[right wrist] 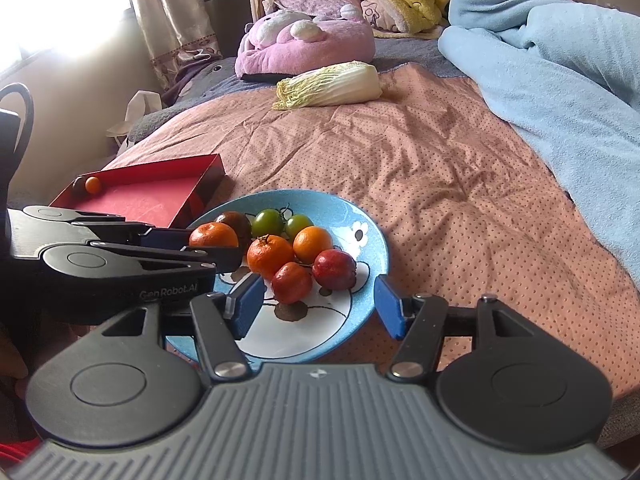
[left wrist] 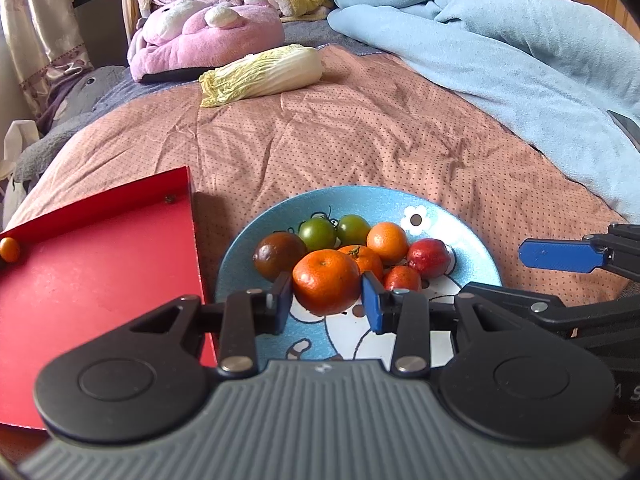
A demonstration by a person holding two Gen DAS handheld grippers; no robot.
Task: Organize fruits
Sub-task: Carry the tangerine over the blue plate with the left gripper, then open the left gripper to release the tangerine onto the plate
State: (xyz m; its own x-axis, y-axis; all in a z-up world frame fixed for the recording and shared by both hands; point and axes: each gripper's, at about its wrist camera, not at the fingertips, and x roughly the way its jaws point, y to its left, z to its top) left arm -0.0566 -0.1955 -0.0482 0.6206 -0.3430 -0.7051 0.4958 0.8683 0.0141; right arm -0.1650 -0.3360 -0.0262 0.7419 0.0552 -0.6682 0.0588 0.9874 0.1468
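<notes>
A blue cartoon plate (left wrist: 460, 236) (right wrist: 360, 216) on the bed holds oranges, green tomatoes (left wrist: 318, 233), a dark tomato (left wrist: 278, 255) and red fruits (left wrist: 429, 258) (right wrist: 334, 269). My left gripper (left wrist: 327, 298) is shut on the nearest orange (left wrist: 326, 282) (right wrist: 213, 235) at the plate's near side. My right gripper (right wrist: 318, 308) is open and empty over the plate's near edge, just before a red fruit (right wrist: 292, 283). A red tray (left wrist: 96, 280) (right wrist: 152, 196) left of the plate holds one small orange fruit (left wrist: 9, 249) (right wrist: 93, 184) in its far corner.
A napa cabbage (left wrist: 262, 76) (right wrist: 330, 85) lies farther up the pink dotted bedspread (left wrist: 360, 140). A light blue blanket (left wrist: 520, 60) is heaped on the right. Pink and yellow plush toys (left wrist: 204, 36) sit at the far end. A curtain hangs at left.
</notes>
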